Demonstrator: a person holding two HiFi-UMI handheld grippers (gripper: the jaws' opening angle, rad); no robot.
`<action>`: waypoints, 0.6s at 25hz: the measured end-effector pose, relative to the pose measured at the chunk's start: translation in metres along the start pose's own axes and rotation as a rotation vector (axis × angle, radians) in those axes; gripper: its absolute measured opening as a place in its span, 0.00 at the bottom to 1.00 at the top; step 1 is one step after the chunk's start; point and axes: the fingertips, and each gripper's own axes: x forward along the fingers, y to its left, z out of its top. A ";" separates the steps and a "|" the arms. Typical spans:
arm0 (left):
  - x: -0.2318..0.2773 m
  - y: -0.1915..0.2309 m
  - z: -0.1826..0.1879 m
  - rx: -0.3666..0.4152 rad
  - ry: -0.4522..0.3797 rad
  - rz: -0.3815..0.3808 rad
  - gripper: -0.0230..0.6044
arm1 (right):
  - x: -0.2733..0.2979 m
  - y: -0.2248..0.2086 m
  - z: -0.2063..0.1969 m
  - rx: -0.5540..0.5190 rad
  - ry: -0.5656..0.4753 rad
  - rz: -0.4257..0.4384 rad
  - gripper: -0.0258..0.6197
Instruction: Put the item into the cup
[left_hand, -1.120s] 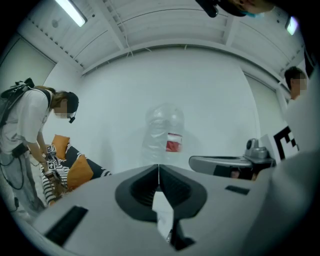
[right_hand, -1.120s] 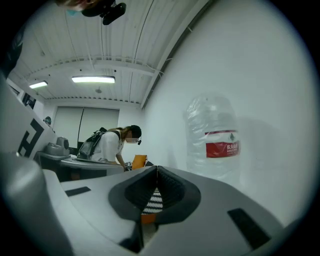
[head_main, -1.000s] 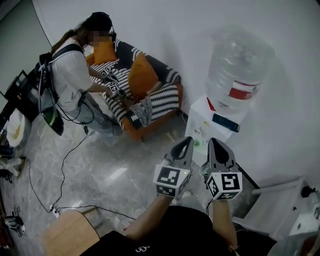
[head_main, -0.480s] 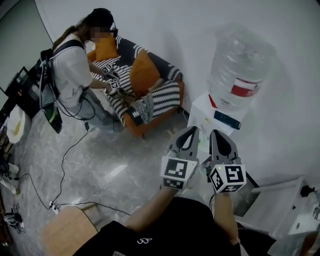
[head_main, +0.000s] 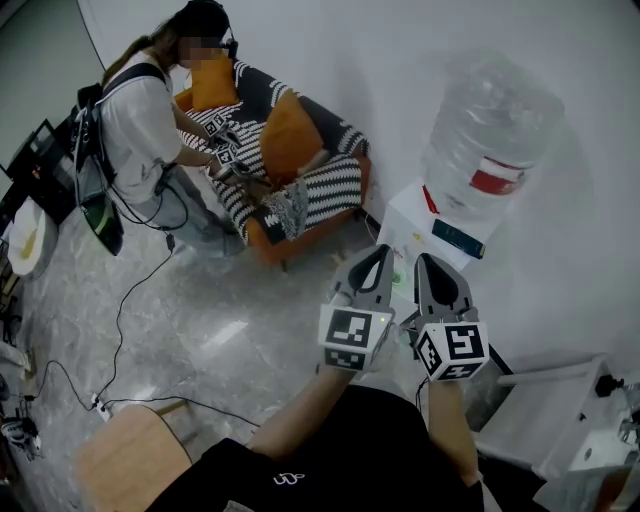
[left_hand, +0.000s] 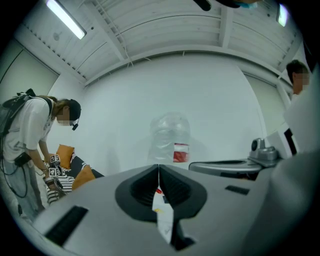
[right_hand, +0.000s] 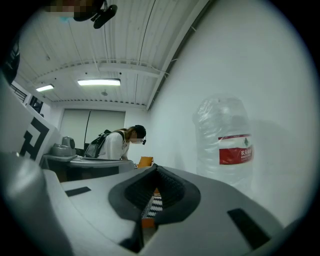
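No cup and no loose item shows in any view. In the head view my left gripper (head_main: 380, 256) and right gripper (head_main: 425, 262) are held side by side in front of me, both pointing at the water dispenser (head_main: 412, 238). In the left gripper view the jaws of the left gripper (left_hand: 159, 172) meet in a thin line with nothing between them. The right gripper (right_hand: 154, 172) is shut the same way, empty. The large clear bottle (head_main: 485, 130) with a red label stands on top of the dispenser, and also shows as the bottle (left_hand: 170, 140) and the bottle (right_hand: 225, 145).
Another person (head_main: 140, 140) bends over a striped sofa (head_main: 330, 190) with orange cushions at the back left. Cables (head_main: 120, 340) trail across the grey floor. A wooden stool top (head_main: 130, 465) is near my left. A white frame (head_main: 565, 400) stands at the right.
Both grippers have drifted slightly up and right in the head view, staying shut and side by side. The other person has leaned further over the sofa.
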 end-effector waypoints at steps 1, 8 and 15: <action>0.001 -0.001 0.000 -0.003 -0.001 -0.003 0.06 | 0.000 0.000 -0.001 -0.003 0.002 -0.001 0.05; 0.011 -0.009 -0.001 -0.005 -0.008 -0.026 0.06 | 0.000 -0.011 -0.002 -0.007 0.003 -0.009 0.05; 0.012 -0.011 -0.001 0.001 -0.002 -0.027 0.06 | 0.002 -0.012 -0.001 -0.004 -0.001 0.000 0.05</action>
